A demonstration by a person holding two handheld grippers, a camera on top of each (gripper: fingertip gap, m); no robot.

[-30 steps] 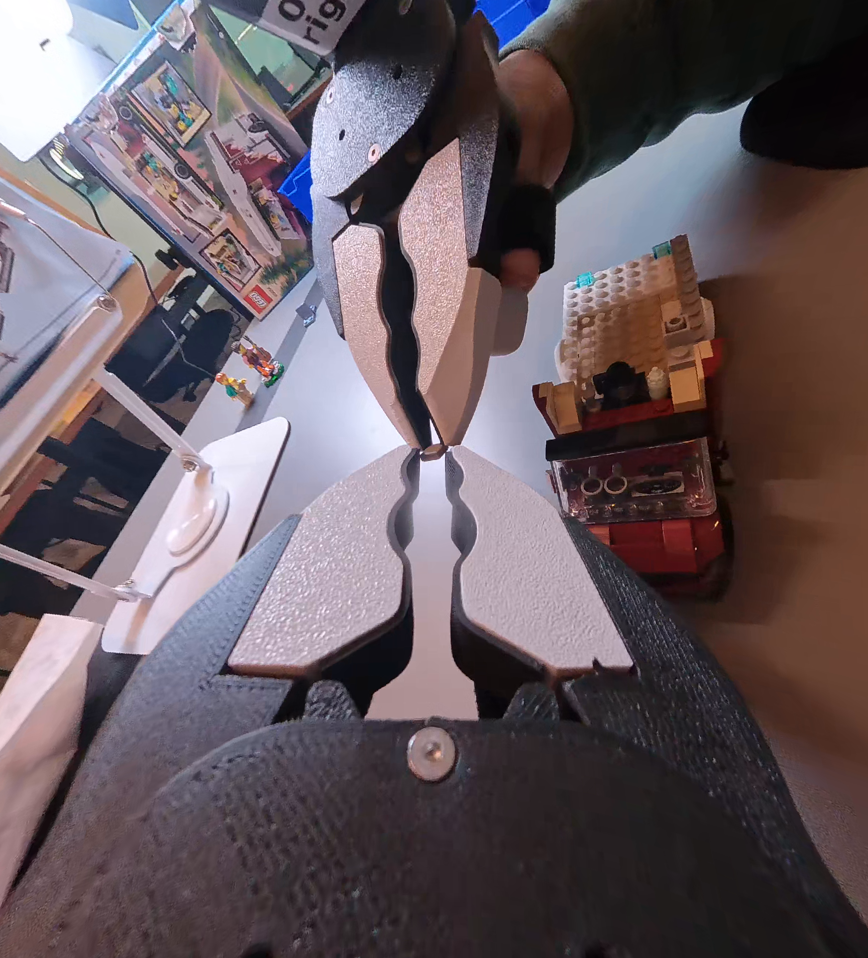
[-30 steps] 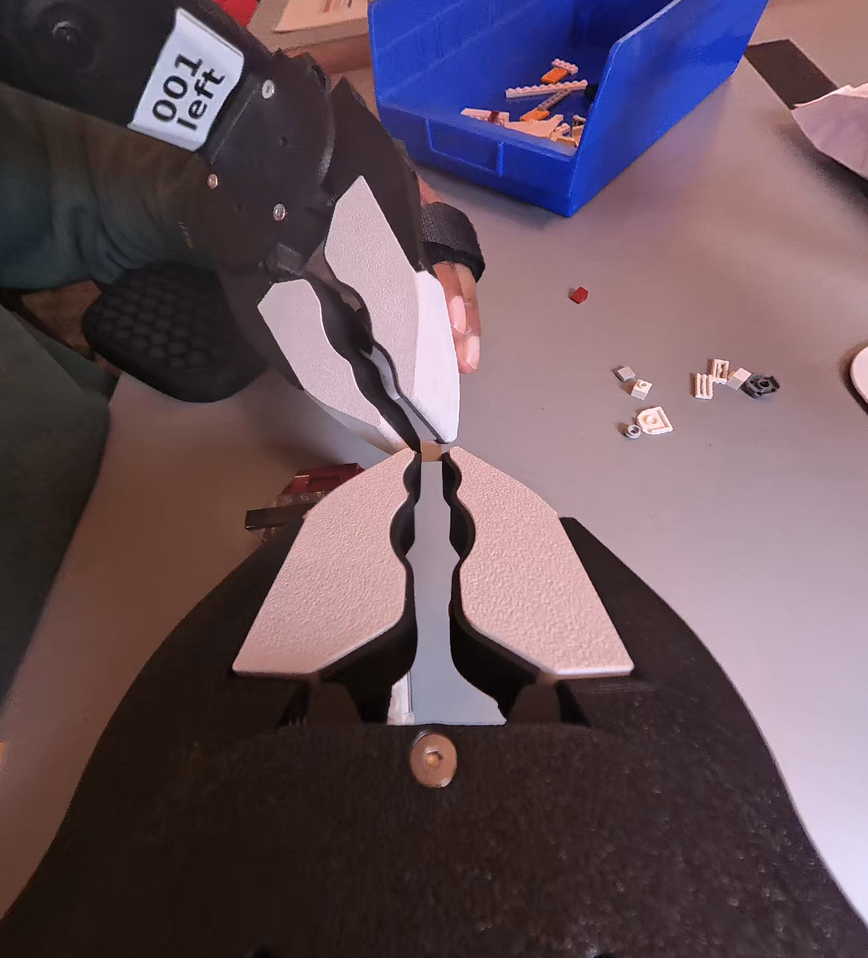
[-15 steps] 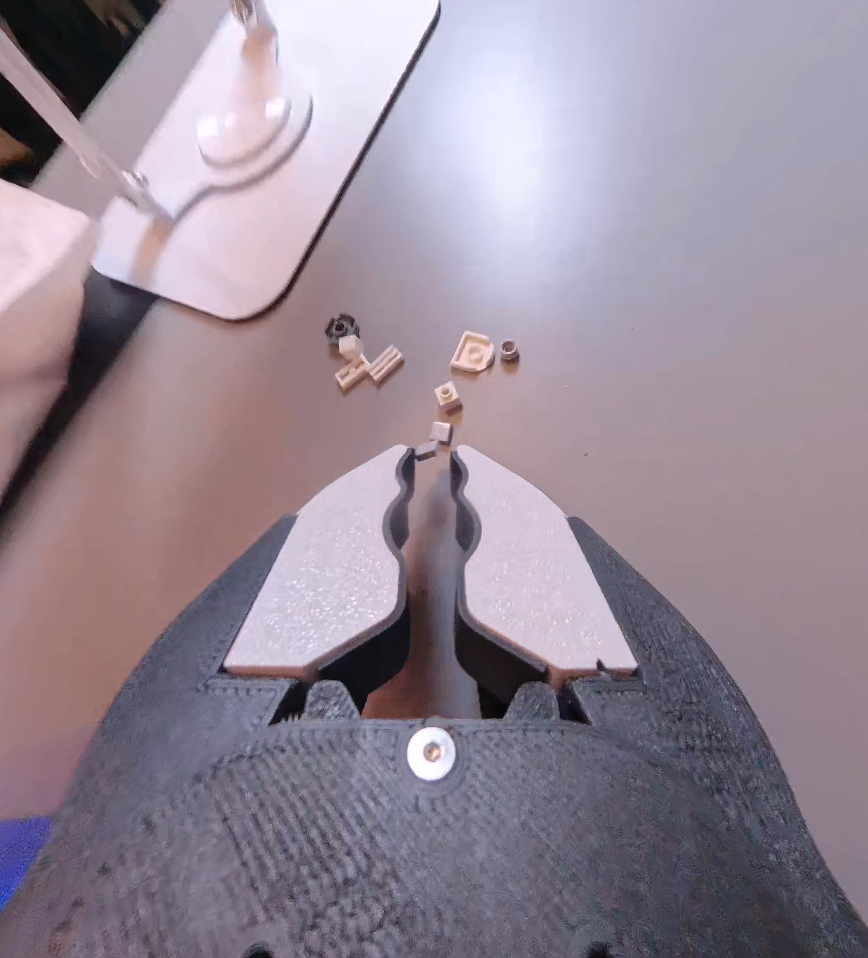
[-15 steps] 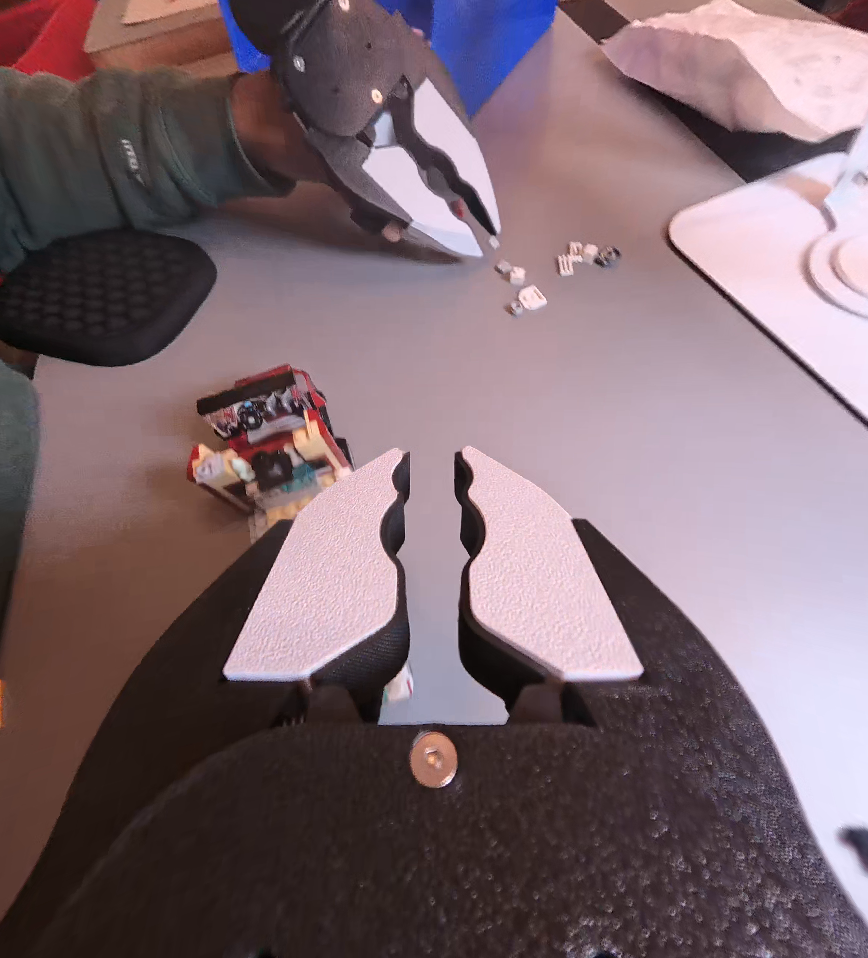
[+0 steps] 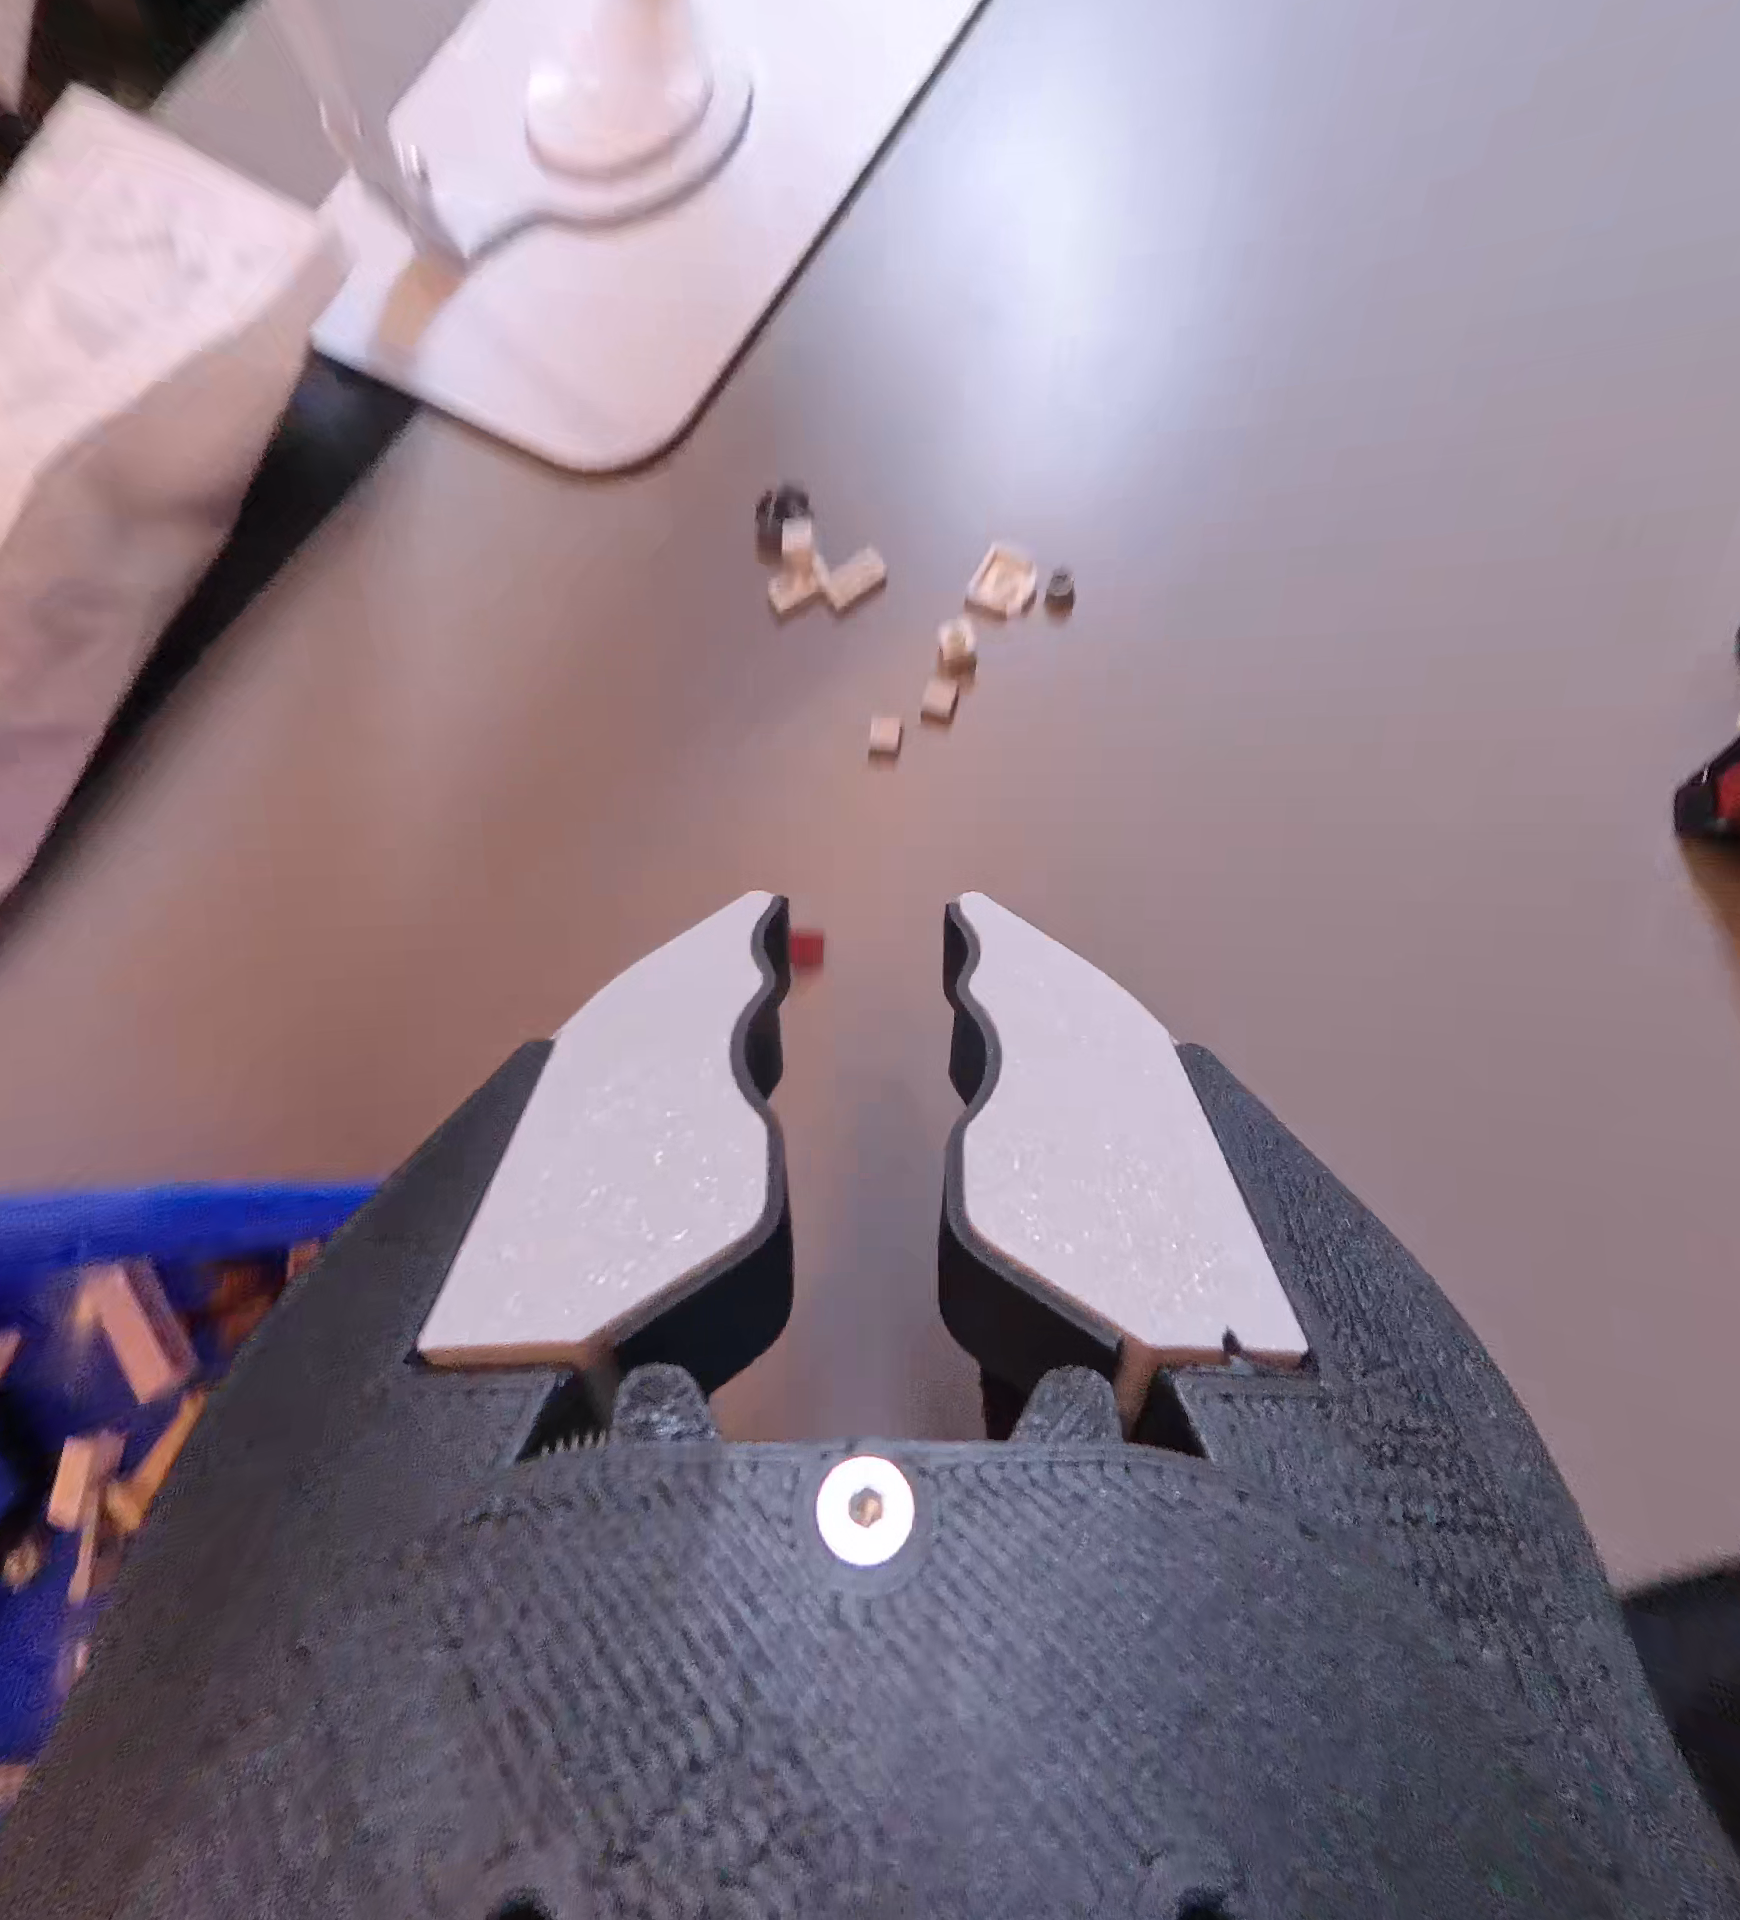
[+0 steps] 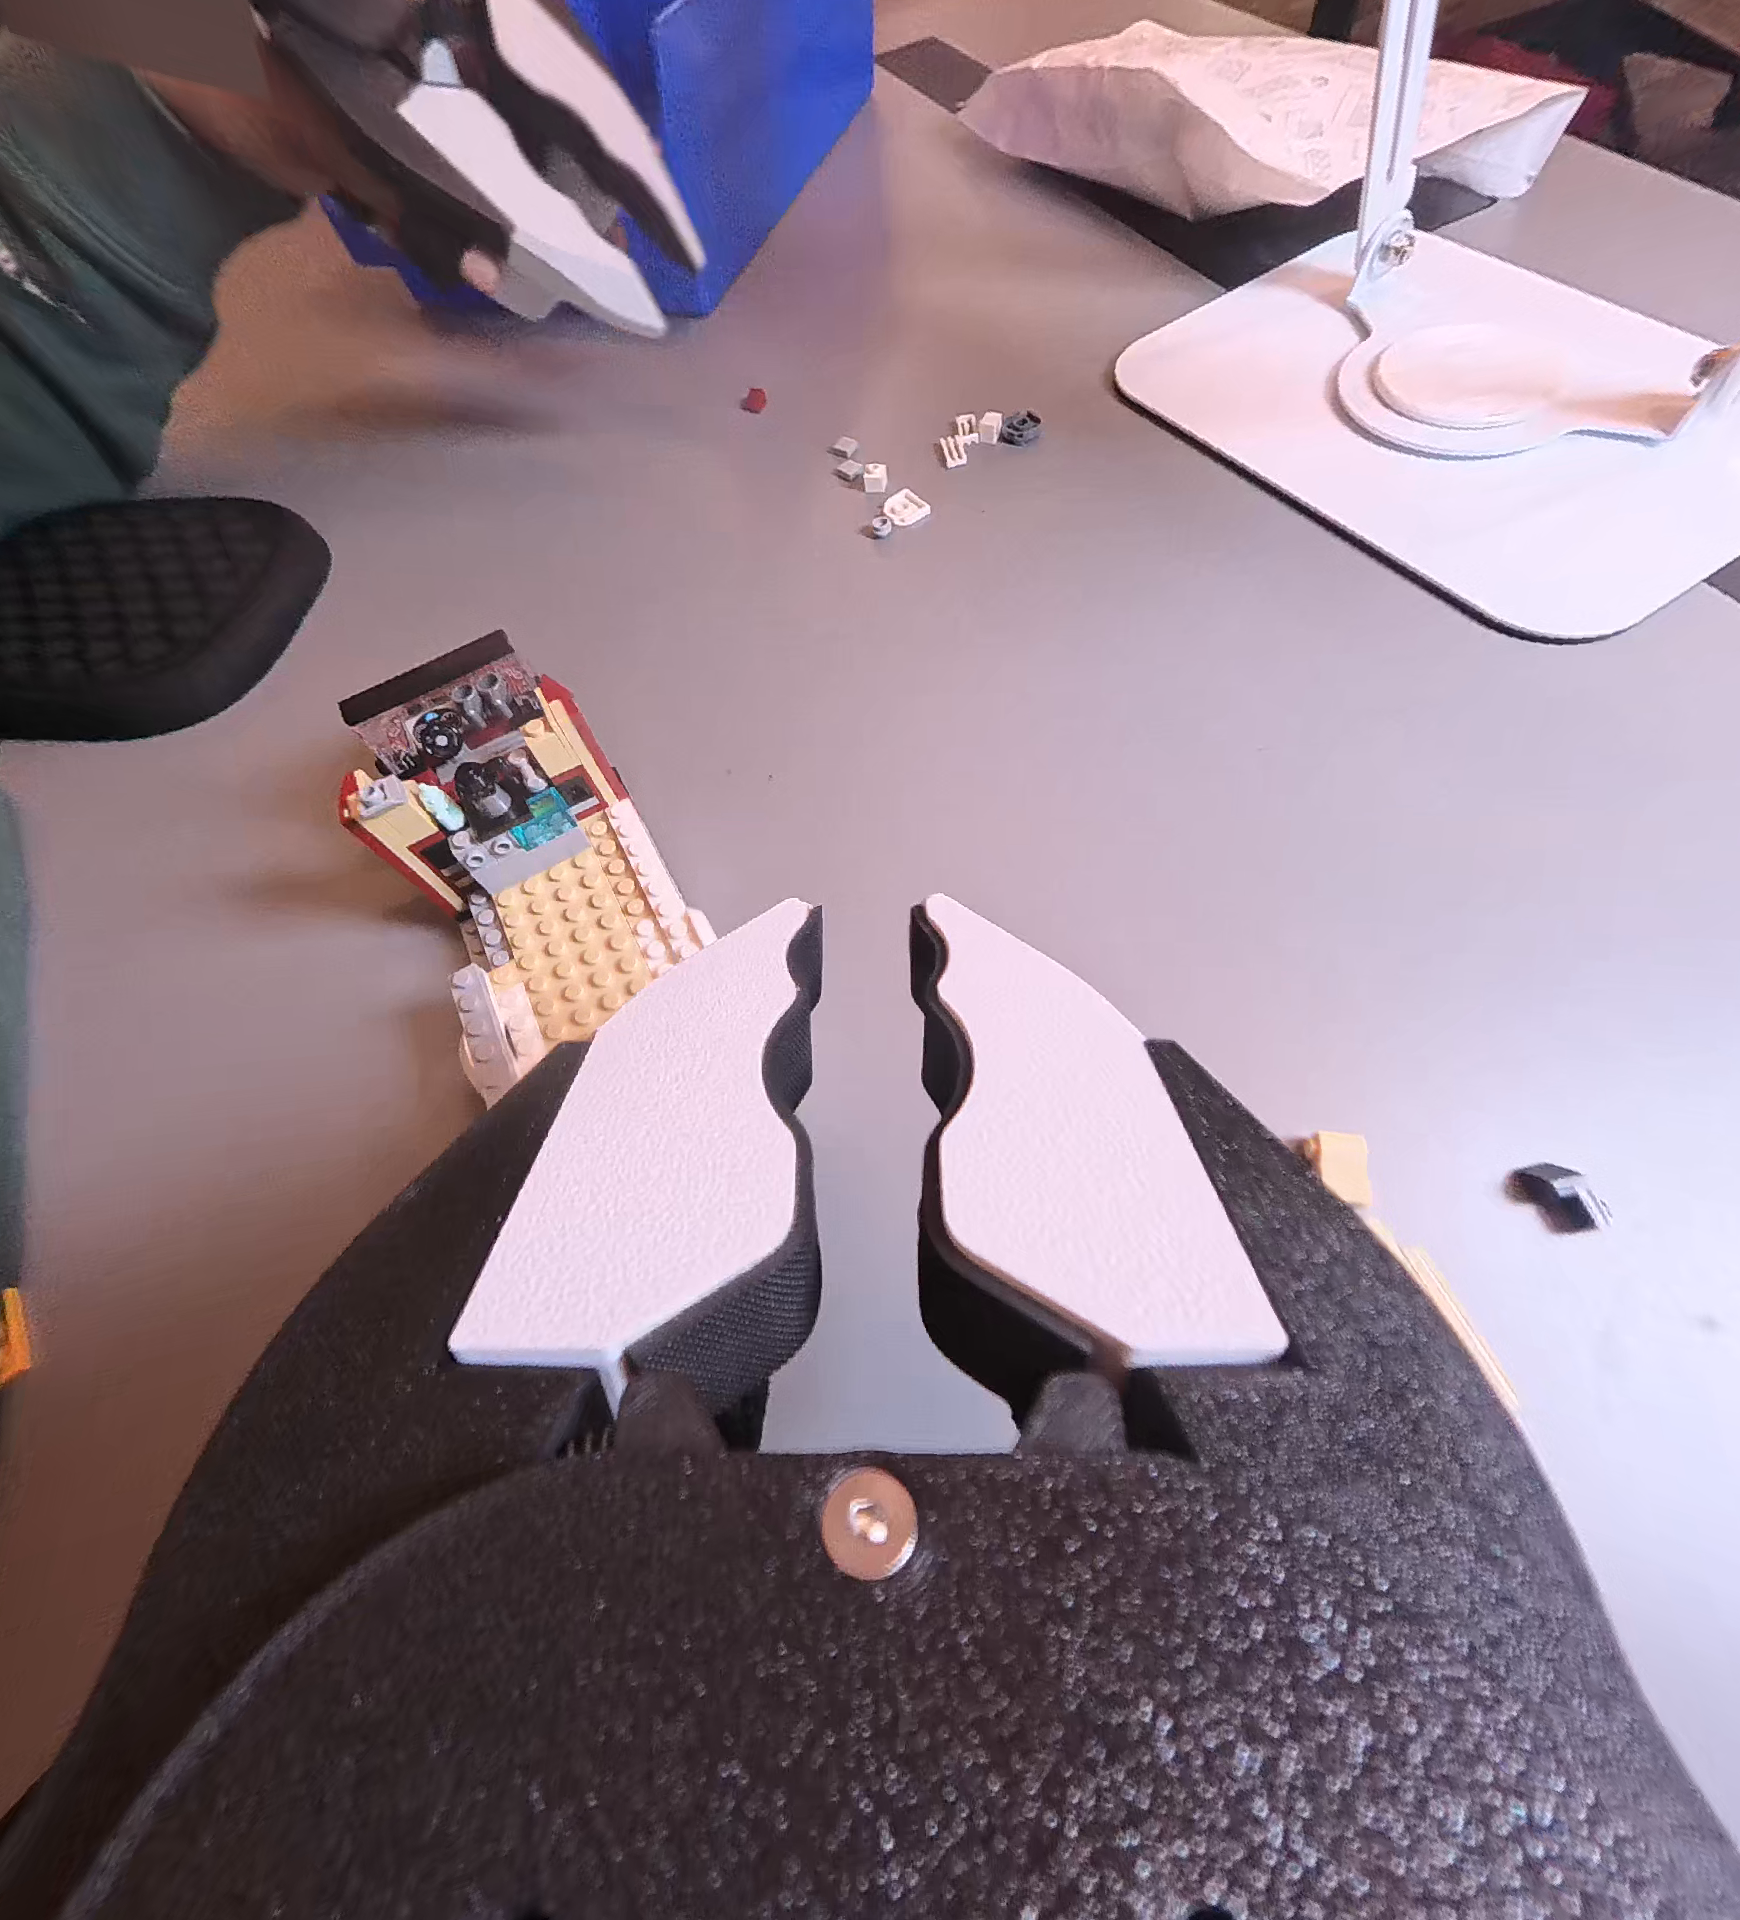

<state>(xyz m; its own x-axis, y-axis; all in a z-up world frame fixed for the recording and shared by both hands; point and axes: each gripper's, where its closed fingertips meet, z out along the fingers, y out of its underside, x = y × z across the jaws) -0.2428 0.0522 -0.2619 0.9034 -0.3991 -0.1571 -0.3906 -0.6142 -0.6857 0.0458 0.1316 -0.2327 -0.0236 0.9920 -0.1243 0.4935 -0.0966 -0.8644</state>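
Starting at the far left of the right wrist view, a green sleeve (image 6: 24,291) leads to the left gripper (image 6: 575,208), which is blurred and raised above the grey table (image 6: 1157,831), just in front of a blue bin (image 6: 772,125). Its own camera shows its jaws standing well apart with nothing pressed between the pads. A tiny red piece (image 5: 806,948) shows just inside the left fingertip, but the other view puts that piece flat on the table, apart from the fingers. In that same view the bin, holding loose bricks, sits at the near left, and a crumpled white paper bag (image 5: 66,364) lies at the far left. Nearer and still on the left side, a black padded armrest (image 6: 97,613) juts in, and a partly built brick vehicle (image 6: 533,862) in red, tan and white rests on the table, with its near end hidden behind the right gripper's left finger. The right gripper (image 6: 866,925) hangs over bare table beside it, with its jaws parted and empty. Farther off, past the red piece, a scatter of small pale and grey pieces (image 6: 907,468) lies loose. To the right stand a white stand base (image 6: 1468,499), a tan piece (image 6: 1339,1158) by the gripper body and a small dark piece (image 6: 1562,1195) at the near right.
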